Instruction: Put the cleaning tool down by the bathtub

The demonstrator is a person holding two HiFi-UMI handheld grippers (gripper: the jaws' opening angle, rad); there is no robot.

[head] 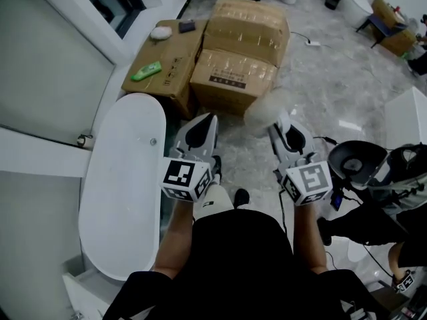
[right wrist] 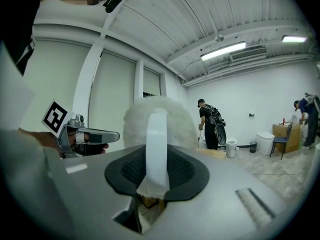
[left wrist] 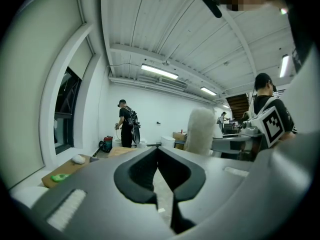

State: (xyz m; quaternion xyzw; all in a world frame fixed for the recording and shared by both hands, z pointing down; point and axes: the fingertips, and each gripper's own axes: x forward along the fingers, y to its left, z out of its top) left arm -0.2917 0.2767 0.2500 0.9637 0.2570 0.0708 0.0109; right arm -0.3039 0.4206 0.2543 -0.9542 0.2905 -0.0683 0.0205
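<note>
Our right tool [right wrist: 156,156] is clamped on the white handle of the duster [head: 265,111]. The handle stands upright between the pads and the fluffy head rises just past the jaw tips. The duster is thus up in the air in front of us, over the floor [head: 320,79] and near the front corner of the boxes [head: 240,52], not yet by the bathtub [head: 120,192]. Our left tool [head: 211,117] has its jaws together on nothing and hangs between the duster and the tub.

The tub lies along the wall at the left of the head view. A narrow strip of floor runs between its long right edge and our feet, and we judge that strip the best spot.

To do this well, we should:
- move the left tool aside first, so the right one can cross over;
- carry the duster low, clear of the box corner;
- lay it on the floor just beside the tub's edge, and part the jaws only once it rests there, since dropping it could send it rolling away.
</note>
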